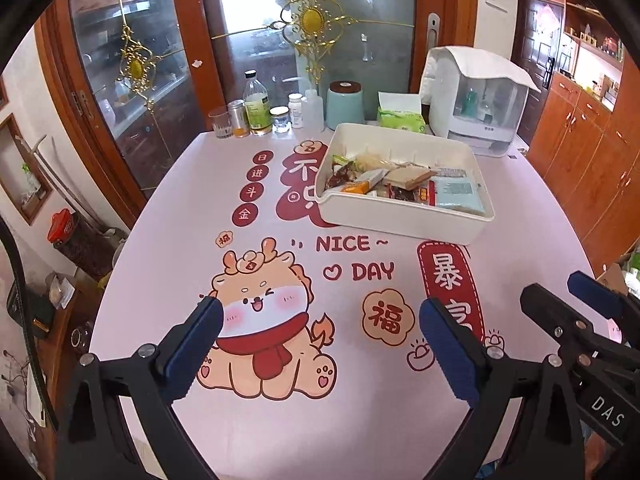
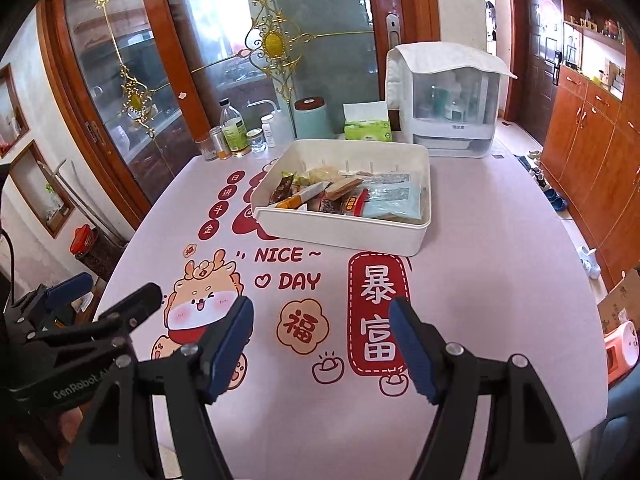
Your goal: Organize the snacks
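Mixed snack packets (image 1: pixel 400 184) (jumbled) fill white tray (image 1: pixel 404 222).

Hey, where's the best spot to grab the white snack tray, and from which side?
Probably the white snack tray is best taken by its near rim, coming from the front, one jaw inside and one outside. That wall faces both open grippers, left gripper and right gripper, and the snack packets lie below it.

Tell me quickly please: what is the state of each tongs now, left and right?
Left tongs: open, holding nothing, above the table.
Right tongs: open, holding nothing, above the table, short of the snack tray.
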`<move>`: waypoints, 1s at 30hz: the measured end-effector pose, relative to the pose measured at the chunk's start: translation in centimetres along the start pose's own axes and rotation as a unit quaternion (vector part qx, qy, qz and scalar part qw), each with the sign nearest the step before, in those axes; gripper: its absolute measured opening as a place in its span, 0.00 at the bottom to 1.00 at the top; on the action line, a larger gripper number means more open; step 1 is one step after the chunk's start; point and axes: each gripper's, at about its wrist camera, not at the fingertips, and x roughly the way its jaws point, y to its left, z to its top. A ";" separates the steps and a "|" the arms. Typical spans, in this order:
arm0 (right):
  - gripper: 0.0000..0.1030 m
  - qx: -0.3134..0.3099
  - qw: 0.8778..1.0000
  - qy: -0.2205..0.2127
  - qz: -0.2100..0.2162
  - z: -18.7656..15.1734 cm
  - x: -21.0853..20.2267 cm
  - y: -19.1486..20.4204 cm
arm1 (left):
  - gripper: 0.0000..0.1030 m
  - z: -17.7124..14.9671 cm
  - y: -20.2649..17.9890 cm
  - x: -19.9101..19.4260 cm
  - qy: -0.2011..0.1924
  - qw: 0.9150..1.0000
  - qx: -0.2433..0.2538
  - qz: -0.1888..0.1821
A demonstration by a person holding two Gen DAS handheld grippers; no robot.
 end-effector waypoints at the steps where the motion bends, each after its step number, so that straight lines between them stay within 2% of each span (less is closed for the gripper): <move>1: 0.69 0.000 1.000 0.000 0.001 0.0 0.0 0.1 | 0.95 -0.1 -0.1 0.1 0.002 1.000 0.001 -0.001; 30: 0.69 -0.002 1.000 0.004 0.009 -1.0 -0.3 0.2 | 0.95 -1.5 -0.5 0.7 0.027 0.999 -0.003 -0.017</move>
